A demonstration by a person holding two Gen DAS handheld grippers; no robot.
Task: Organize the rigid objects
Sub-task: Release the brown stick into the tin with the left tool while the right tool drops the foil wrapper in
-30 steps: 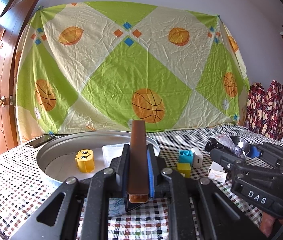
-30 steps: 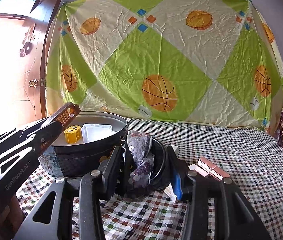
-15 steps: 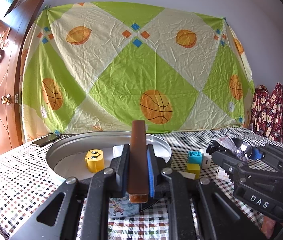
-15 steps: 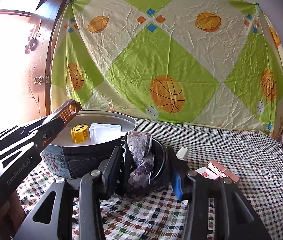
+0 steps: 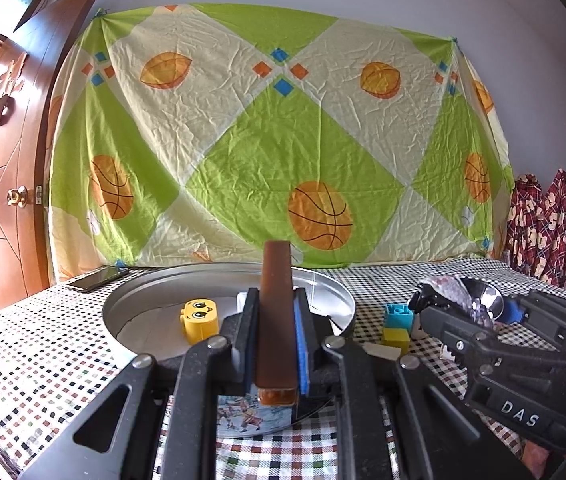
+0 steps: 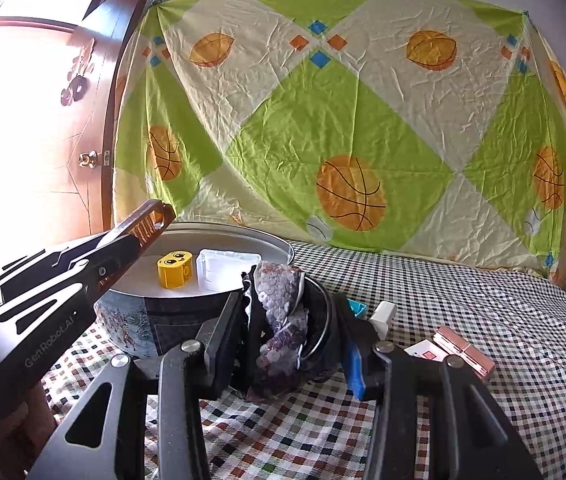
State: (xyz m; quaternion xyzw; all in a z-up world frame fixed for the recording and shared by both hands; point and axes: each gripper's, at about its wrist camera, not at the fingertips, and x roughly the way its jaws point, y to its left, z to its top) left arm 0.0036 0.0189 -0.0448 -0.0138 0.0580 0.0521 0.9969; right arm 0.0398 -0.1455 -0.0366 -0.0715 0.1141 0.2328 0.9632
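My left gripper (image 5: pixel 276 312) is shut on a long brown comb (image 5: pixel 276 300) and holds it upright over the near rim of a round metal tin (image 5: pixel 335 292). The comb also shows in the right wrist view (image 6: pixel 143 226), at the tin's (image 6: pixel 131 324) left edge. In the tin lie a yellow face block (image 5: pixel 200 319) and a clear plastic box (image 6: pixel 229 270). My right gripper (image 6: pixel 295 320) is shut on a sequinned round compact mirror (image 6: pixel 283 316), held just right of the tin; it also shows in the left wrist view (image 5: pixel 463 292).
On the checkered tablecloth (image 6: pixel 483 320) lie a blue block (image 5: pixel 398 314) on a yellow block (image 5: pixel 395 339), a white charger (image 6: pixel 383 316), a card (image 6: pixel 427 354) and a pink case (image 6: pixel 465 352). A phone (image 5: pixel 97 279) lies far left. A door (image 5: pixel 7 184) stands left.
Both views have shifted a little left and forward; the tin and its contents sit further right in the frames. Both grips are unchanged.
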